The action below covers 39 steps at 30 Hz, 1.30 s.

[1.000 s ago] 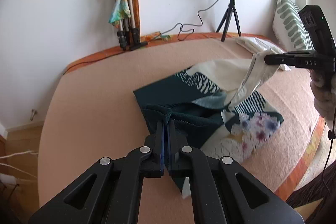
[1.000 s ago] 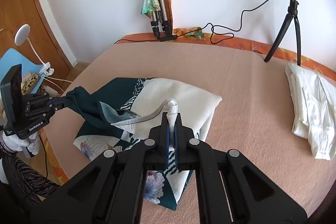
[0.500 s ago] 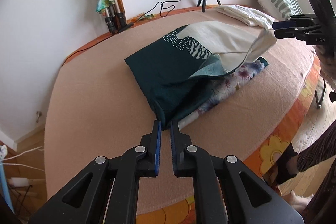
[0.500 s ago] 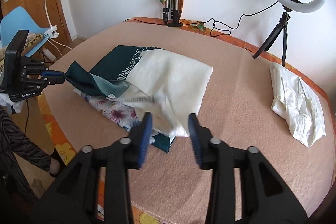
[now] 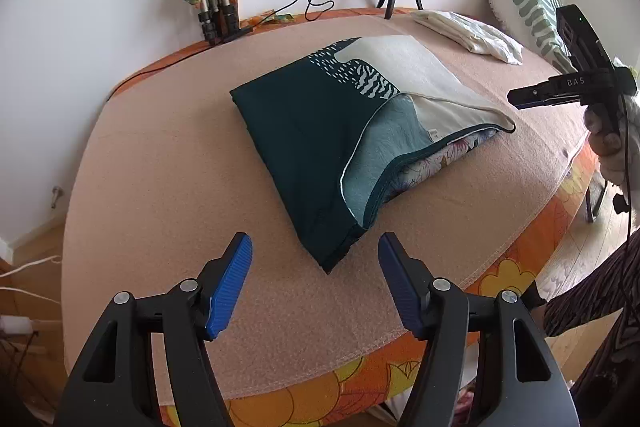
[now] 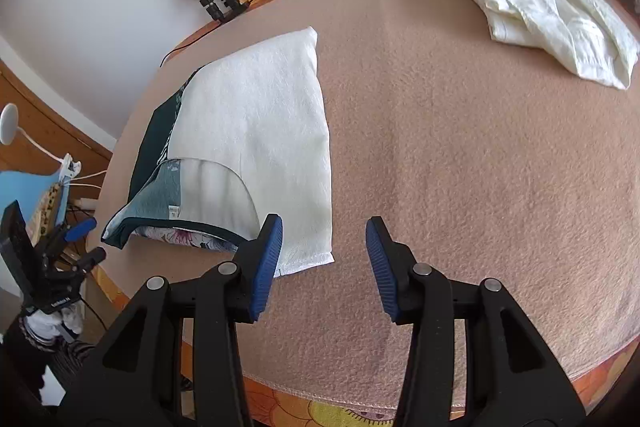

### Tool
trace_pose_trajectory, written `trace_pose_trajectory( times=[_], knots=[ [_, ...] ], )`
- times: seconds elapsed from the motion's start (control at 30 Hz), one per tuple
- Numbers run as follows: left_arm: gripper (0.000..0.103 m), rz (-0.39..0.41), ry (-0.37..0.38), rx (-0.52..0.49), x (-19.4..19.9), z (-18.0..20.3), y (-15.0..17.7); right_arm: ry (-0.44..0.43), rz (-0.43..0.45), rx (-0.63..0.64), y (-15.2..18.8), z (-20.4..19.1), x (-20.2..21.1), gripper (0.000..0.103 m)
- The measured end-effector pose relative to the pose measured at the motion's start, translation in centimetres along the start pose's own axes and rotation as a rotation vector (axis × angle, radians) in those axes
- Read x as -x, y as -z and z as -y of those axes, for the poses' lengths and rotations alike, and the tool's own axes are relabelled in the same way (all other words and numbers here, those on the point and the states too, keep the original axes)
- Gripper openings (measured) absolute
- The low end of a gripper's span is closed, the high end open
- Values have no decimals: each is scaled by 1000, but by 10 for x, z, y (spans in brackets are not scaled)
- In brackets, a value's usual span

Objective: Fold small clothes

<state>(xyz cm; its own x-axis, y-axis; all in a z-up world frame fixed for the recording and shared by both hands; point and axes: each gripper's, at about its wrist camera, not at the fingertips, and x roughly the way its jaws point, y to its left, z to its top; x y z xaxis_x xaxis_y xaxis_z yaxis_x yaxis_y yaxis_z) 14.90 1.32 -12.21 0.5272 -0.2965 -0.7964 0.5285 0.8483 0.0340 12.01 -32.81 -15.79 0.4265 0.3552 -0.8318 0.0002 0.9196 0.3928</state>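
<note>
Both tongs, left tongs [image 5: 314, 259] and right tongs [image 6: 324, 247], spread wide, empty; the folded garment [image 5: 340, 131] looks soft, light (floppy) — pinch its near hemmed corner.

A second ago both grippers pinch the patterned garment [image 5: 340, 131] and hold its corners up off the blanket [image 5: 160, 187]. Now the left gripper [image 5: 314, 275] has let go: its blue pads [image 5: 228, 287] stand wide apart, drawn back from the dark green corner, which lies flat just ahead of them. The right gripper [image 6: 324, 263] has also released, its jaws spread, with the cream edge of the garment resting on the blanket beside its left pad [image 6: 266, 267]. The garment now lies folded over in a flat stack, cream panel on top, floral layer peeking out beneath.
</note>
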Motion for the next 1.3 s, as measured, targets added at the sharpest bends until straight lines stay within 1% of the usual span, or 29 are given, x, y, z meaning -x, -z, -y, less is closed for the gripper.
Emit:
trace_pose_trajectory(
  times=[0.07, 0.1, 0.13, 0.17, 0.2, 0.27, 0.3, 0.37, 0.43, 0.47, 0.5, 0.53, 0.57, 0.6, 0.63, 0.67, 0.7, 0.73, 0.77, 0.83, 0.87, 0.93, 1.0, 1.07, 1.13, 1.23, 1.3],
  knots=[
    [65, 11, -62, -90, -8, 14, 3, -26, -15, 0, 2, 0, -5, 46],
    [55, 14, -105, -133, -12, 20, 4, -14, -24, 13, 3, -3, -8, 46],
    [31, 6, -132, -165, -16, 24, 4, -1, -31, 20, 4, -6, -12, 44],
    [17, -7, -145, -179, -19, 26, 3, -21, -33, 20, 6, -8, -14, 30],
    [3, -15, -152, -186, -22, 26, 2, -40, -43, 18, 8, -10, -16, 8],
    [2, 19, -174, -214, -17, 26, -1, 6, -39, 40, 12, -20, -16, 6],
    [1, 34, -195, -229, -13, 25, -3, 5, -29, 52, 13, -26, -13, 6],
    [1, 68, -204, -230, -3, 18, -9, -16, -17, 51, 13, -32, -4, 5],
    [1, 98, -235, -262, 6, 16, -9, -45, -3, 36, 12, -33, 7, 5],
    [1, 96, -218, -275, 7, 15, -7, -43, -10, 35, 12, -31, 10, 5],
    [1, 83, -209, -291, 6, 15, -3, -14, -12, 50, 12, -30, 10, 5],
    [6, 63, -219, -307, 1, 17, 2, 39, -10, 71, 12, -29, 10, 5],
    [6, 35, -209, -305, -3, 17, 6, 70, -22, 82, 12, -27, 8, 5],
    [7, 8, -183, -287, -6, 15, 10, 77, -42, 94, 13, -26, 7, 5],
    [14, -5, -166, -270, -6, 13, 13, 89, -58, 106, 13, -26, 7, 5],
    [19, -13, -151, -252, -4, 12, 14, 124, -61, 124, 13, -28, 9, 7],
    [28, -21, -124, -225, 0, 10, 15, 163, -50, 163, 14, -31, 14, 8],
    [31, -12, -97, -199, 8, 7, 15, 199, -22, 203, 13, -36, 21, 8],
    [31, -2, -79, -179, 15, 6, 13, 212, 9, 234, 11, -41, 29, 9],
    [31, 19, -33, -102, 26, -2, 1, 190, 61, 253, -1, -48, 43, 12],
    [31, 32, -2, -62, 29, -7, -8, 156, 90, 259, -9, -54, 47, 12],
    [31, 50, 43, -2, 27, -14, -32, 103, 102, 287, -32, -72, 42, 12],
    [31, 78, 63, 33, 19, -16, -56, 69, 116, 335, -54, -97, 30, 12],
    [31, 99, 66, 68, 7, -17, -78, 1, 97, 366, -76, -122, 12, 12],
    [31, 91, 115, 117, -7, -19, -91, -62, 66, 379, -93, -140, -9, 12],
    [31, 64, 153, 152, -30, -12, -96, -127, 9, 346, -116, -149, -45, 12],
    [31, 29, 149, 166, -47, -8, -94, -146, -22, 327, -123, -151, -67, 11]
  ],
)
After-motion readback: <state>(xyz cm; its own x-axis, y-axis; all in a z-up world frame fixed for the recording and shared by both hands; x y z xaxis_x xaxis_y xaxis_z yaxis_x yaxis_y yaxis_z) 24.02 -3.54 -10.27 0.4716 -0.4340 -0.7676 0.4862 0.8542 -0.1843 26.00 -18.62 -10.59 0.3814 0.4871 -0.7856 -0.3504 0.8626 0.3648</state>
